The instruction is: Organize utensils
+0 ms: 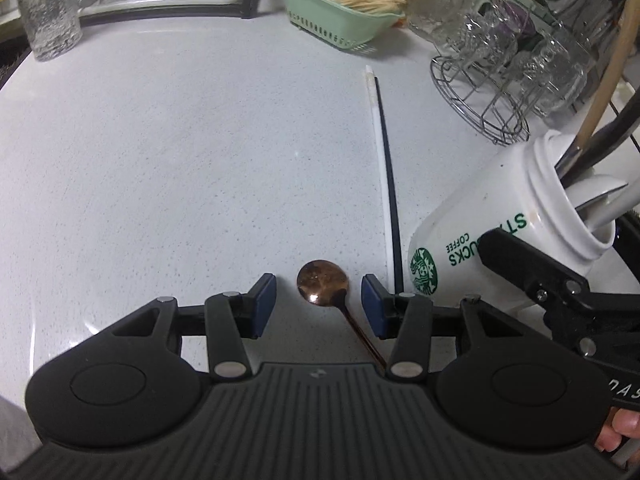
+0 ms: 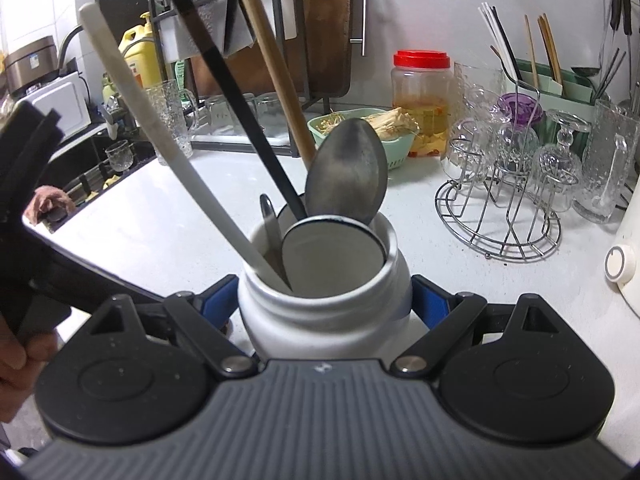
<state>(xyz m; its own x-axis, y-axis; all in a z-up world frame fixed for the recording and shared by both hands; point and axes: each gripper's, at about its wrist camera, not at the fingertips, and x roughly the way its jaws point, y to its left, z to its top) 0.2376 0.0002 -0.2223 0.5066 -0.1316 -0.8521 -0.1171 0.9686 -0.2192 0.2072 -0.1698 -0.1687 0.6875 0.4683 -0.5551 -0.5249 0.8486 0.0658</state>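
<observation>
L jaws astride spoon [image 1: 322, 281]; untouched

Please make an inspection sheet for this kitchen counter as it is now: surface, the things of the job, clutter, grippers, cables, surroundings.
Surface: white speckled counter, bare in the middle.
Job's things: copper spoon lying flat; black and white chopsticks lying side by side; white mug holding a steel spoon and long-handled utensils.
Clutter: green basket, wire rack of glasses, red-lidded jar.
Grippers: left gripper open, spoon between the jaws, pads apart from it; right gripper closed on the mug's sides.
Cables: nothing seen.
Surroundings: sink at left, dish rack behind.
</observation>
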